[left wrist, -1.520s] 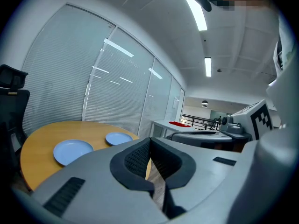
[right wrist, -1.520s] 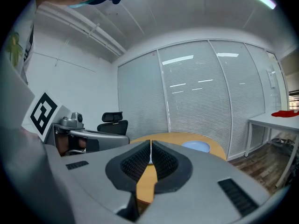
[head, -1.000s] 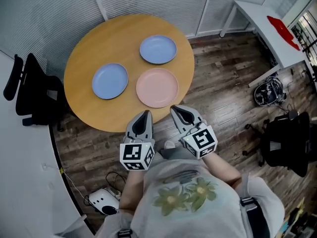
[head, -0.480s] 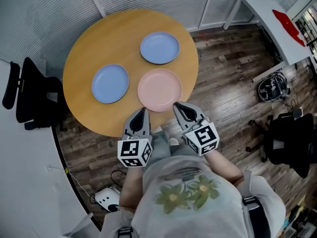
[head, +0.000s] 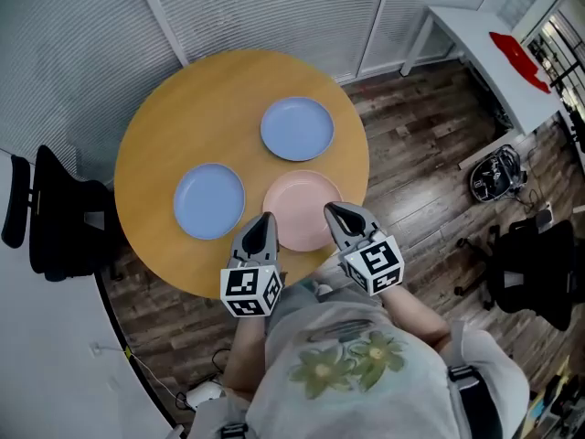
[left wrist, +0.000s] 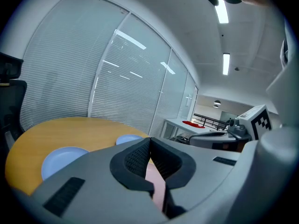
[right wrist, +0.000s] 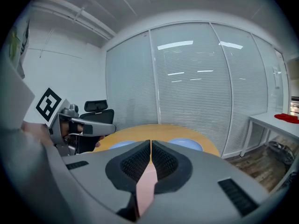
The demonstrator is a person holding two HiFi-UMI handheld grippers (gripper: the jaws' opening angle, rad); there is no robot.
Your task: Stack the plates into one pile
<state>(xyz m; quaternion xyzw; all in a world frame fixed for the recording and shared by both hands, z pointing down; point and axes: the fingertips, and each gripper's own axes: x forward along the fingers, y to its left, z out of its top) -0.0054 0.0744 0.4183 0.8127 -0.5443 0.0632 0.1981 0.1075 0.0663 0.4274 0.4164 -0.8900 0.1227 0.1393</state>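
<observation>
Left of the pink plate (head: pixel 303 207) a blue plate (head: pixel 209 200) is set, a second blue plate (head: pixel 296 128) beyond it; left gripper (head: pixel 264 218) and right gripper (head: pixel 331 208) are held closed, empty.

Bench (head: pixel 174 126) top: wood-look, smooth, satin with a soft sheen, no grain visible. Pink plate (head: pixel 297 204), left blue plate (head: pixel 209 199), far blue plate (head: pixel 296 128): smooth, uniform colour, low gloss. Plastic or glazed ceramic, can't tell. Left gripper (head: pixel 266 218) and right gripper (head: pixel 331 208): grey moulded plastic shells, matt, smooth. Pads (left wrist: pixel 136 157): black, rubbery-looking, fine ribbed texture, same on both. Floor (head: pixel 420 172): dark wood planks, visible grain, dull finish. Blinds (head: pixel 274 7) on the far side: white slats, matt. Shirt (head: pixel 356 382), near: grey cloth, soft, printed flowers.
</observation>
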